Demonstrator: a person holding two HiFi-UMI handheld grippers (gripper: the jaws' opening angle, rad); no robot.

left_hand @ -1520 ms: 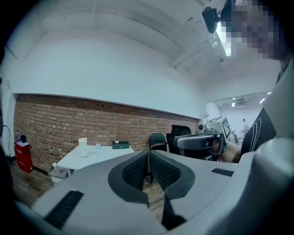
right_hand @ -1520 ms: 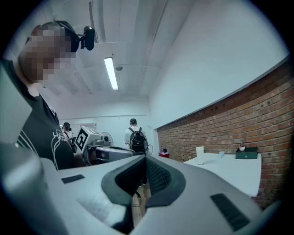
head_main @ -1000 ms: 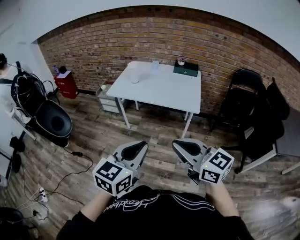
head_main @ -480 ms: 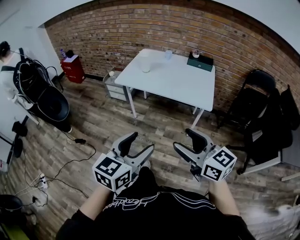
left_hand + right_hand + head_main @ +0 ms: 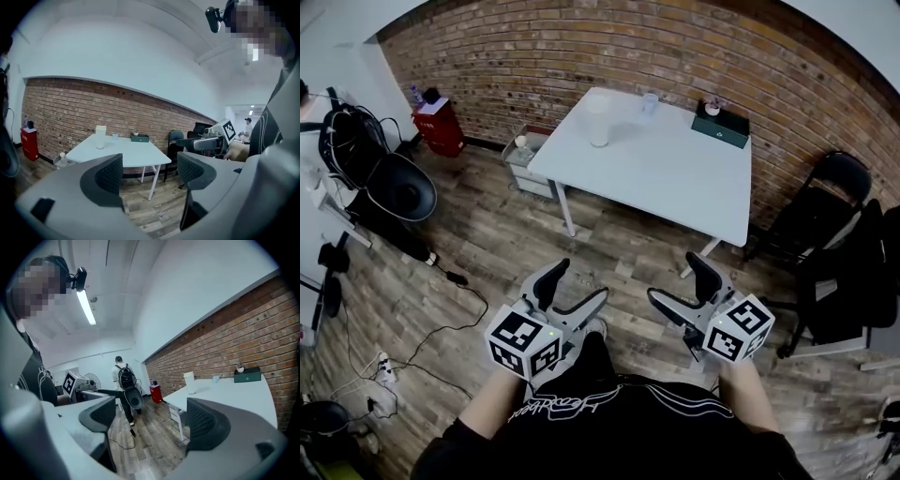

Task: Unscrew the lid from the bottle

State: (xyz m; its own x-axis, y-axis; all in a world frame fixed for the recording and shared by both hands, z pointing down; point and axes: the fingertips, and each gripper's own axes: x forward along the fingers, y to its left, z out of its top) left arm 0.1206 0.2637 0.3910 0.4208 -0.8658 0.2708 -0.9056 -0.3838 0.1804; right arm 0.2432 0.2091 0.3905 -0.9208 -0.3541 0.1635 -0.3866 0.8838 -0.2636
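Observation:
A tall white bottle [image 5: 598, 120] stands upright near the far left edge of the white table [image 5: 675, 178]. It also shows in the left gripper view as the bottle [image 5: 100, 137] and in the right gripper view as the bottle [image 5: 189, 382]. My left gripper [image 5: 575, 286] and right gripper [image 5: 682, 281] hang side by side over the wooden floor, well short of the table. The jaws of both have just been opening and now stand wide apart, with nothing between them. The left gripper [image 5: 150, 171] and the right gripper [image 5: 150, 416] frame only floor and table.
A small clear cup [image 5: 650, 101] and a green box [image 5: 721, 125] sit at the table's far edge. Black chairs [image 5: 820, 202] stand right of the table. At the left are a red cabinet [image 5: 441, 127], a low drawer unit [image 5: 525, 159], a person with a backpack [image 5: 356, 159] and floor cables [image 5: 441, 328].
Both grippers went from shut to wide open. The table and brick wall have drawn nearer in the head view, and the grippers sit slightly lower in it.

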